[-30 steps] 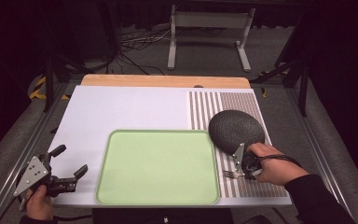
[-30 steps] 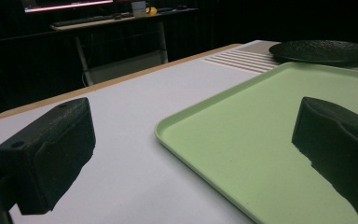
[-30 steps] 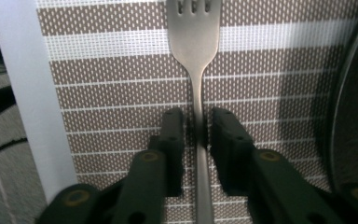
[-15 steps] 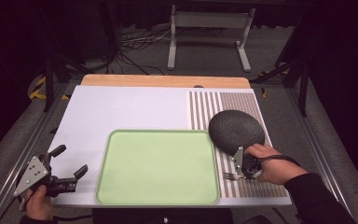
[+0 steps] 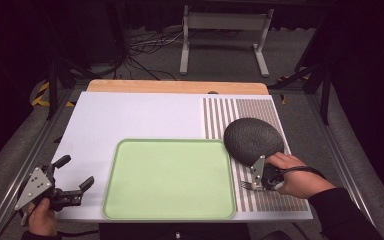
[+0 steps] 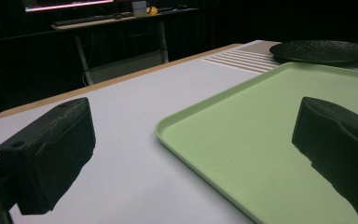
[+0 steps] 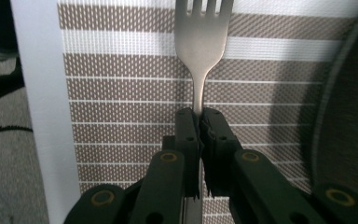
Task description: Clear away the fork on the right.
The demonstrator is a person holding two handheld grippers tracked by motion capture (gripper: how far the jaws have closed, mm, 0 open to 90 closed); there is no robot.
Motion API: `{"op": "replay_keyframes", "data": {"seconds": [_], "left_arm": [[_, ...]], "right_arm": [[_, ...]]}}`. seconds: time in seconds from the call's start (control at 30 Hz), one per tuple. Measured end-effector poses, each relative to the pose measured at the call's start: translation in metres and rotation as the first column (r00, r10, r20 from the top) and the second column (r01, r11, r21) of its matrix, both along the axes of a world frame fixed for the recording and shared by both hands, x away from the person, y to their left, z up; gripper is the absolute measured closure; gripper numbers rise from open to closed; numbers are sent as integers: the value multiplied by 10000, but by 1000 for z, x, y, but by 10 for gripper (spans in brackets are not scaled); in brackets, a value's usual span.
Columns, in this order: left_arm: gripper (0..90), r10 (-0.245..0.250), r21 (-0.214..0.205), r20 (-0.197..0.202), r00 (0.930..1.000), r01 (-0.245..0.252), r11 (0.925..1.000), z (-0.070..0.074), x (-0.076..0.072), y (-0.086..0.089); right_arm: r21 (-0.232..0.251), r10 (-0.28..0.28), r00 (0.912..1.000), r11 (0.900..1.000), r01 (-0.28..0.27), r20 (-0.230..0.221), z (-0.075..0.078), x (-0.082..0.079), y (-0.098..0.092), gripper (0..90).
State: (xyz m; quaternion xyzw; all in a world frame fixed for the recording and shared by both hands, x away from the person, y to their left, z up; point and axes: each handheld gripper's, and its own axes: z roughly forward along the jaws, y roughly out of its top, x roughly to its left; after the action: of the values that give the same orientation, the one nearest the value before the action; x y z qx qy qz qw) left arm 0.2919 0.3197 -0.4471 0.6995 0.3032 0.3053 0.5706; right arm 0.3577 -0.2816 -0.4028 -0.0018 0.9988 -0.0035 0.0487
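A metal fork [image 7: 201, 42] is clamped by its handle in my right gripper [image 7: 199, 122], jaws shut on it. In the high view the fork [image 5: 245, 185] points left over the striped placemat [image 5: 265, 200], just right of the green tray [image 5: 170, 179], with the right gripper [image 5: 261, 183] below the dark round plate [image 5: 253, 139]. My left gripper [image 5: 75, 179] hovers open at the table's front left corner, left of the tray. Its wide-apart pads [image 6: 51, 154] frame the tray edge [image 6: 177, 135], with the plate [image 6: 321, 50] far off.
The white table top [image 5: 130, 117] has a wooden strip [image 5: 177, 86] along its far edge. Metal frame rails run down both sides. A grey stand [image 5: 225, 35] and cables lie on the floor behind the table.
The right hand with the fork has shifted slightly; the left gripper has stayed put and open.
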Motion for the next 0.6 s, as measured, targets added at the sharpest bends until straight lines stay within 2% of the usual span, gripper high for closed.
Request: {"op": "replay_keyframes", "data": {"seconds": [0.17,0.3,0.6], "left_arm": [[0,16,3,-2,10000,-16,10000,0,0,0],[0,39,-26,-3,10000,-39,10000,0,0,0],[0,35,2,12,10000,-35,10000,0,0,0]], "right_arm": [[434,-318,9992,9986,307,250,17,-1,-2,854],[1131,-527,9978,9924,479,396,28,-2,-4,854],[1569,-605,9955,9864,486,723,42,-5,-2,854]]}}
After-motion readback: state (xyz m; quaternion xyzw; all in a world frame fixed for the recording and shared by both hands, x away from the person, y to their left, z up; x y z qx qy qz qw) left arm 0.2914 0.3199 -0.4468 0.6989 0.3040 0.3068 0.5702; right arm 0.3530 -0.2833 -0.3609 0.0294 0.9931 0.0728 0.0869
